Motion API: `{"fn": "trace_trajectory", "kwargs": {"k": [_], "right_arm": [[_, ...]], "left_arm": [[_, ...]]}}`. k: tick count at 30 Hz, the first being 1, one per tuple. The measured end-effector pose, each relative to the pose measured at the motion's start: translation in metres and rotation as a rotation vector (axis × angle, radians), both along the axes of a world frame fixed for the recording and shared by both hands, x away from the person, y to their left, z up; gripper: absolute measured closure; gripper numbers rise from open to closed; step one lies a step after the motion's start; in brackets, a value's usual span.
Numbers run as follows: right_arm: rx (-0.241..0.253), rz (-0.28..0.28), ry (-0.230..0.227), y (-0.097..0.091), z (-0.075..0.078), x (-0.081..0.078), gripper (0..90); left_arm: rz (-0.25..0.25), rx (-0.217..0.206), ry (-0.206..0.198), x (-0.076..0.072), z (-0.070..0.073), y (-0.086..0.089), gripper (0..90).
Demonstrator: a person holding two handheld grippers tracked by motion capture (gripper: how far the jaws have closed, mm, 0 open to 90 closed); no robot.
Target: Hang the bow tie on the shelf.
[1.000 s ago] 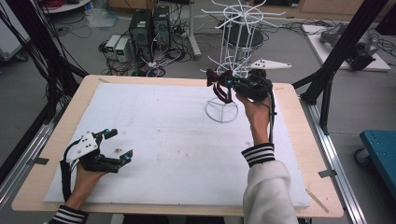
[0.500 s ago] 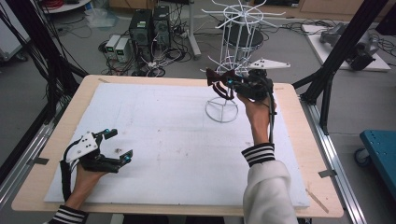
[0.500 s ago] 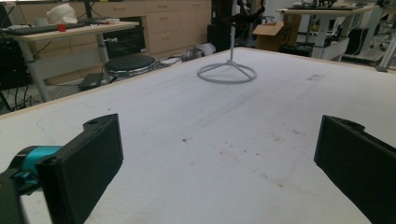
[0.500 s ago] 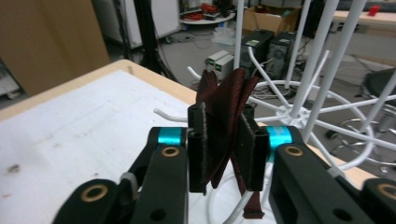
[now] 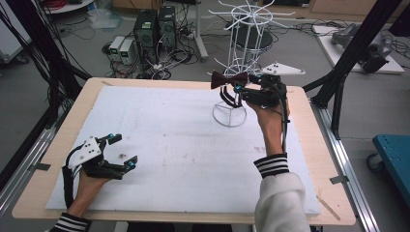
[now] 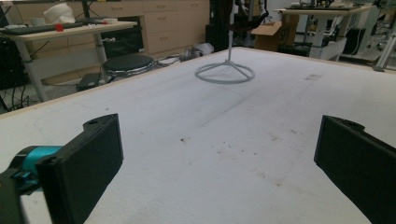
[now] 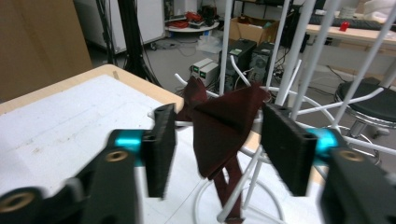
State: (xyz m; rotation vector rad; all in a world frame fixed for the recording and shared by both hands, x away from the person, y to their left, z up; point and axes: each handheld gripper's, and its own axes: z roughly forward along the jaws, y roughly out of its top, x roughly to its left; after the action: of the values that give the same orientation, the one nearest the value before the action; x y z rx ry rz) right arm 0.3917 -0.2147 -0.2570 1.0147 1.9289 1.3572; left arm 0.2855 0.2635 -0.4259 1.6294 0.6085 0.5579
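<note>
In the high view I see my right gripper (image 5: 240, 91) in the upper right of the frame, held at the white wire rack (image 5: 232, 63) that stands at the far side of the table (image 5: 159, 125). A dark red bow tie (image 5: 229, 79) hangs on one of the rack's lower prongs, its strap looping down toward the ring base. My right jaws have just been opening; in the right gripper view the bow tie (image 7: 224, 126) sits between the two black pads, with a gap showing on each side, so they stand apart around it and do not press on it. The rack's white rods (image 7: 299, 56) cross the right half of that view, right behind the far pad, and its curved prongs run under and behind the cloth, so the wires crowd the space around the tie. My left gripper (image 5: 121, 152) rests in the lower left of the high view, low over the white table cover, well apart from the rack, jaws spread wide with nothing in them. Its own view shows both pads at the frame's lower corners, bare speckled cover between them and the rack's ring base (image 6: 225, 73) far off at upper centre. Behind the table, on the floor, are computer boxes (image 5: 154, 31) and cables, and a black stool (image 5: 249, 41) behind the rack.
</note>
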Motion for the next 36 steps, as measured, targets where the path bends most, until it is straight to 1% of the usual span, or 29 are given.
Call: {"fn": "trace_trajectory", "kwargs": {"k": [1,2,3,4,5,6,7,8,11,12,15,17,18,19,20,21,22,23,24,25,26,27,28,29,31,32,34,35,36], "right_arm": [[0.0,0.0,0.0,0.0,0.0,0.0,29.0],[0.005,0.002,-0.006,-0.001,0.001,-0.002,23.5],[0.009,0.017,-0.038,-0.001,0.004,-0.007,12.4],[0.008,0.031,-0.057,-0.001,0.006,-0.01,10.8],[0.008,0.031,-0.057,-0.001,0.006,-0.01,10.8],[0.009,0.052,-0.069,0.0,0.007,-0.012,10.7],[0.013,0.068,-0.077,0.001,0.008,-0.015,7.5],[0.022,0.076,-0.092,0.001,0.009,-0.017,0.6],[0.081,0.115,-0.12,0.001,0.009,-0.024,0.7],[0.091,0.125,-0.13,0.0,0.008,-0.026,0.7],[0.096,0.153,-0.164,-0.004,0.003,-0.036,0.6],[0.102,0.169,-0.174,-0.006,-0.001,-0.043,0.7],[0.103,0.182,-0.198,-0.011,-0.006,-0.052,0.7],[0.103,0.182,-0.198,-0.011,-0.006,-0.052,0.7],[0.106,0.187,-0.214,-0.014,-0.01,-0.056,0.6],[0.113,0.186,-0.218,-0.016,-0.015,-0.062,0.7],[0.12,0.185,-0.235,-0.02,-0.021,-0.066,0.7],[0.136,0.179,-0.251,-0.027,-0.035,-0.078,0.7],[0.136,0.179,-0.251,-0.027,-0.035,-0.078,0.7],[0.141,0.171,-0.267,-0.031,-0.042,-0.084,0.7],[0.143,0.168,-0.287,-0.035,-0.048,-0.089,0.7],[0.149,0.167,-0.31,-0.041,-0.06,-0.099,0.7],[0.149,0.167,-0.31,-0.041,-0.06,-0.099,0.7],[0.154,0.166,-0.303,-0.044,-0.065,-0.104,0.7],[0.157,0.166,-0.323,-0.048,-0.077,-0.114,0.7],[0.162,0.157,-0.319,-0.052,-0.088,-0.121,0.7],[0.167,0.157,-0.315,-0.056,-0.1,-0.125,0.7],[0.167,0.157,-0.315,-0.056,-0.1,-0.125,0.7],[0.173,0.156,-0.312,-0.058,-0.105,-0.126,0.7]], "left_arm": [[0.001,0.0,-0.001,0.0,0.0,0.0,1.7],[0.002,0.002,-0.003,0.0,0.0,0.0,1.7],[0.002,0.002,-0.003,0.0,0.0,0.001,1.7],[0.005,-0.002,-0.002,0.0,0.0,0.001,1.7],[0.005,-0.002,-0.002,0.0,0.0,0.001,1.7],[0.005,-0.001,-0.003,0.0,0.0,0.001,1.7],[0.005,-0.001,-0.002,0.0,0.0,0.001,1.7],[0.007,0.0,-0.006,0.0,0.001,0.001,1.7],[0.01,-0.004,-0.007,-0.001,0.001,0.002,1.7],[0.012,-0.01,-0.006,-0.001,0.001,0.003,1.7],[0.018,-0.011,-0.01,-0.002,0.001,0.005,1.7],[0.025,-0.014,-0.003,-0.002,0.001,0.007,1.7],[0.028,-0.016,-0.001,-0.003,0.001,0.007,1.7],[0.03,-0.013,0.0,-0.003,0.001,0.009,1.7],[0.034,-0.011,0.001,-0.004,0.001,0.009,1.7],[0.039,-0.004,-0.004,-0.005,0.002,0.01,1.7],[0.049,-0.016,-0.019,-0.007,0.001,0.012,1.7],[0.062,-0.034,-0.042,-0.009,-0.001,0.014,1.7],[0.076,-0.048,-0.059,-0.011,-0.003,0.015,1.7],[0.082,-0.055,-0.066,-0.011,-0.005,0.018,1.7],[0.083,-0.059,-0.061,-0.012,-0.006,0.02,1.7],[0.086,-0.056,-0.062,-0.012,-0.007,0.021,1.7],[0.094,-0.057,-0.062,-0.013,-0.008,0.022,1.7],[0.098,-0.063,-0.064,-0.014,-0.008,0.024,1.7],[0.106,-0.068,-0.076,-0.015,-0.009,0.025,1.7],[0.105,-0.063,-0.075,-0.015,-0.009,0.026,1.7],[0.108,-0.068,-0.078,-0.017,-0.01,0.026,1.7],[0.108,-0.068,-0.078,-0.017,-0.01,0.026,1.7],[0.104,-0.069,-0.08,-0.017,-0.01,0.026,1.7]]}}
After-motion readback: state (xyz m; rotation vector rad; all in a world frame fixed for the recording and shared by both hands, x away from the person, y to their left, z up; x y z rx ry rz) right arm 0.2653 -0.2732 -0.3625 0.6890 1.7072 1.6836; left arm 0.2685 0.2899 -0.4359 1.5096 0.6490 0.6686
